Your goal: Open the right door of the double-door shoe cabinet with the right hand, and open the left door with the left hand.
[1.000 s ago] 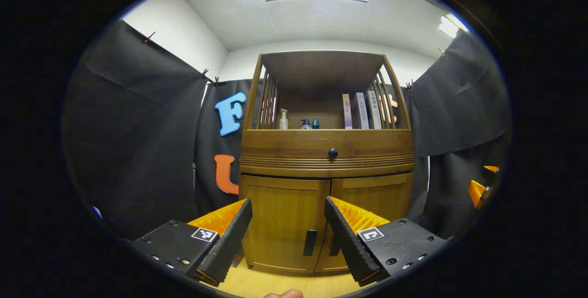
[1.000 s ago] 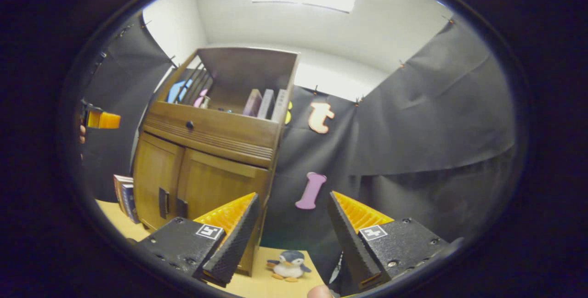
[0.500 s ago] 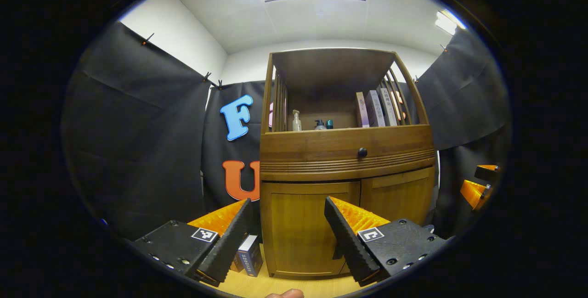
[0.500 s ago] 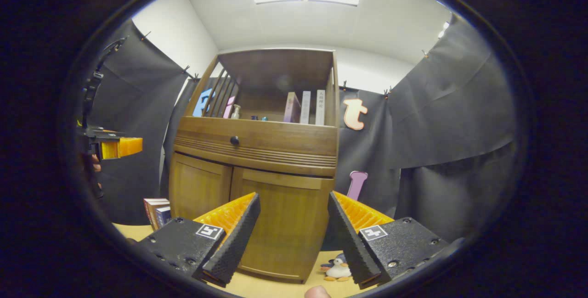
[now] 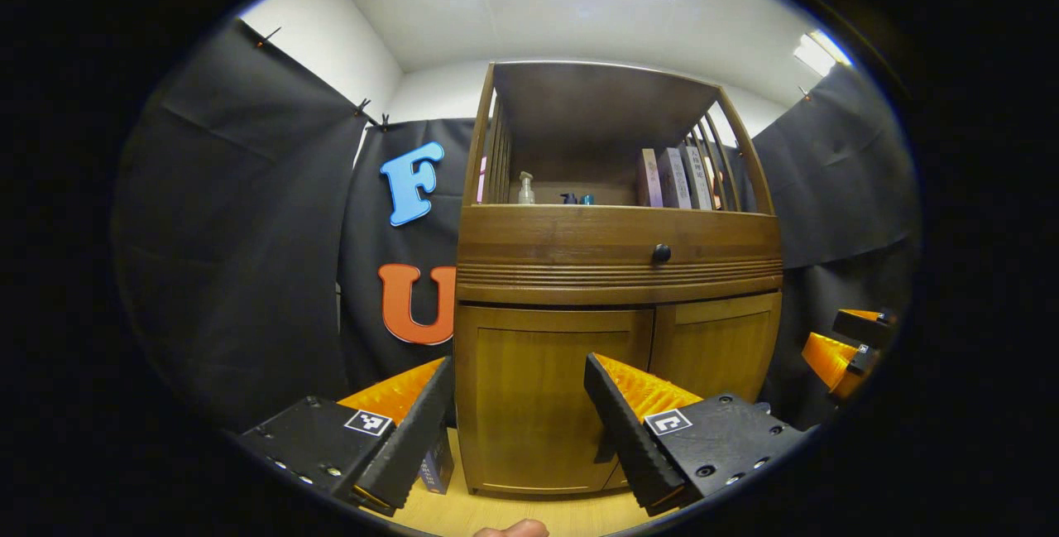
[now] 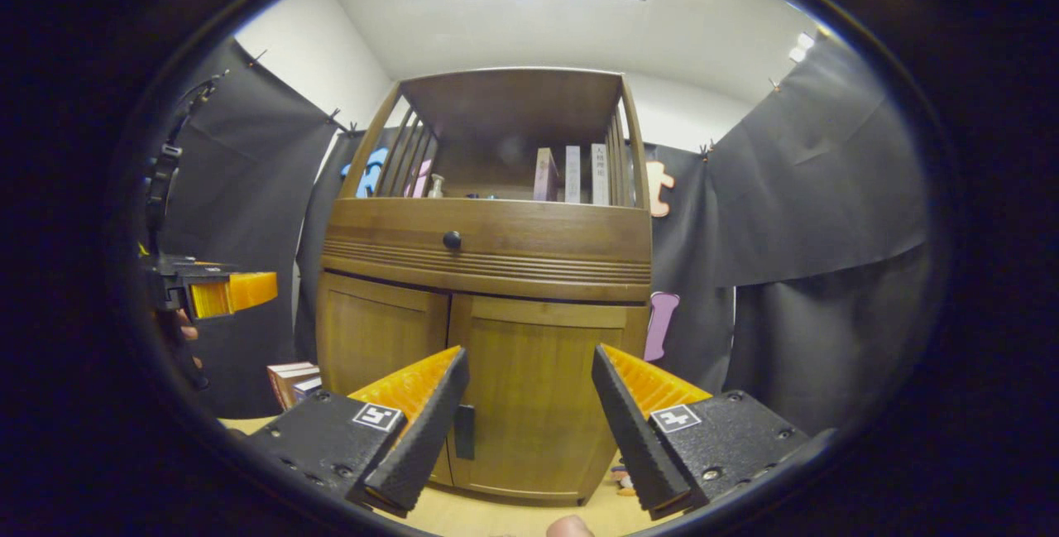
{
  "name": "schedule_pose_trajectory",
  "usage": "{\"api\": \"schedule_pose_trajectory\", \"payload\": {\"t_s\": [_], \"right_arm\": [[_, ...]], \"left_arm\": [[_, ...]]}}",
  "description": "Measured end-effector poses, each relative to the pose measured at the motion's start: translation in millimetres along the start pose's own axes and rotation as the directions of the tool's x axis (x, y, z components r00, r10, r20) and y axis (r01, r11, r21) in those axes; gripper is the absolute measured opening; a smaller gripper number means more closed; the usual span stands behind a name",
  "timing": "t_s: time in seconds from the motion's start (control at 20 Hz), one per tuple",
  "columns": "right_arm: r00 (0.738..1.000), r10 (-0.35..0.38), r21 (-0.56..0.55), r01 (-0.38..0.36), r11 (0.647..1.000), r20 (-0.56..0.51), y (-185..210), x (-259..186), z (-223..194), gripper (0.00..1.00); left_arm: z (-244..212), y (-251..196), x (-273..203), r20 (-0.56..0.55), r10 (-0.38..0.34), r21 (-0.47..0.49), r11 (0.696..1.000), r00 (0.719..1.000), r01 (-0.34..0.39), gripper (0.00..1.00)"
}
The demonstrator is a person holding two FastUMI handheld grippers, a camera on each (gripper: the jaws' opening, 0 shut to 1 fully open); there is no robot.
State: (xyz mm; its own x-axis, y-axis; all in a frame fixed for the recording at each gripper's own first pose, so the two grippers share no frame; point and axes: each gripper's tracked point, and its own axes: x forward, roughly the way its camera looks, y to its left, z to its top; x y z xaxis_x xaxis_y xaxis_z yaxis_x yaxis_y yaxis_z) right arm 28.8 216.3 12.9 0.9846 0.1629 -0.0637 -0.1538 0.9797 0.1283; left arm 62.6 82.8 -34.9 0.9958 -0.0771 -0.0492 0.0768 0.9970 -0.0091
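Ahead of the left gripper (image 5: 519, 425), the left door (image 5: 550, 400) of the shoe cabinet (image 5: 616, 272) stands closed between its wide-spread fingers, not touched. Since a second ago the right gripper (image 6: 529, 429) has swung to face the right door (image 6: 542, 405), fingers spread; its handle (image 6: 465, 432) appears partly hidden. Both grippers point level at the cabinet.

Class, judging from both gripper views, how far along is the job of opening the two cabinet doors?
Done: nothing; the right door and left door are both shut. In hand: the right tool is open, facing the right door's handle; the left tool is open before the left door. Left: gripping and pulling each door.
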Motion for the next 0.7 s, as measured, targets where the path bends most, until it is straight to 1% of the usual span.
{"api": "schedule_pose_trajectory", "payload": {"t_s": [0.05, 0.1, 0.2, 0.25, 0.3, 0.35, 0.4, 0.45, 0.55, 0.6, 0.65, 0.7], "right_arm": [[1.0, 0.012, 0.002, -0.012, 1.0, -0.003, 1.7, 0.8, -1.4, 0.98], [1.0, 0.03, 0.01, -0.03, 1.0, -0.005, 7.5, 3.7, -3.3, 0.96], [0.999, 0.049, 0.024, -0.049, 0.999, -0.021, 22.5, 15.4, -12.4, 0.98], [0.998, 0.056, 0.027, -0.055, 0.998, -0.035, 26.4, 21.0, -21.5, 0.98], [0.997, 0.065, 0.029, -0.064, 0.998, -0.052, 31.1, 26.0, -28.9, 0.96], [0.995, 0.077, 0.029, -0.075, 0.997, -0.07, 35.4, 30.9, -34.8, 0.96], [0.992, 0.09, 0.032, -0.087, 0.996, -0.084, 40.4, 36.8, -39.9, 0.98], [0.991, 0.101, 0.033, -0.098, 0.995, -0.093, 44.8, 43.8, -45.0, 0.96], [0.987, 0.118, 0.032, -0.115, 0.993, -0.108, 54.8, 55.5, -54.0, 0.96], [0.986, 0.122, 0.033, -0.119, 0.992, -0.116, 59.4, 60.2, -58.8, 0.96], [0.984, 0.128, 0.035, -0.125, 0.992, -0.124, 65.0, 66.1, -65.3, 0.96], [0.982, 0.132, 0.034, -0.128, 0.991, -0.136, 70.2, 72.5, -72.3, 0.96]], "left_arm": [[-4.7, 0.0, 0.8, -0.006, -0.003, 0.0, 1.0, 1.0, 0.003, 0.95], [-8.2, 0.0, 0.4, -0.013, -0.004, 0.003, 1.0, 1.0, 0.004, 1.0], [-13.4, 0.9, -0.8, -0.031, -0.002, 0.009, 1.0, 1.0, 0.002, 1.0], [-15.1, 2.1, -1.3, -0.033, 0.002, 0.011, 1.0, 0.999, -0.002, 0.95], [-15.8, 4.3, -2.6, -0.034, 0.01, 0.013, 1.0, 0.999, -0.009, 1.0], [-15.0, 8.1, -4.8, -0.028, 0.02, 0.015, 1.0, 0.999, -0.02, 1.0], [-15.6, 12.2, -6.3, -0.023, 0.033, 0.016, 0.999, 0.999, -0.032, 0.95], [-17.0, 17.2, -7.7, -0.02, 0.045, 0.015, 0.999, 0.999, -0.045, 0.95], [-21.0, 24.3, -10.4, -0.027, 0.061, 0.005, 0.998, 0.998, -0.061, 0.95], [-23.8, 28.1, -11.4, -0.035, 0.068, 0.001, 0.998, 0.997, -0.068, 1.0], [-25.1, 32.2, -12.4, -0.037, 0.077, 0.0, 0.997, 0.996, -0.077, 0.95], [-26.6, 37.7, -13.9, -0.04, 0.09, 0.003, 0.996, 0.995, -0.09, 0.95]]}}
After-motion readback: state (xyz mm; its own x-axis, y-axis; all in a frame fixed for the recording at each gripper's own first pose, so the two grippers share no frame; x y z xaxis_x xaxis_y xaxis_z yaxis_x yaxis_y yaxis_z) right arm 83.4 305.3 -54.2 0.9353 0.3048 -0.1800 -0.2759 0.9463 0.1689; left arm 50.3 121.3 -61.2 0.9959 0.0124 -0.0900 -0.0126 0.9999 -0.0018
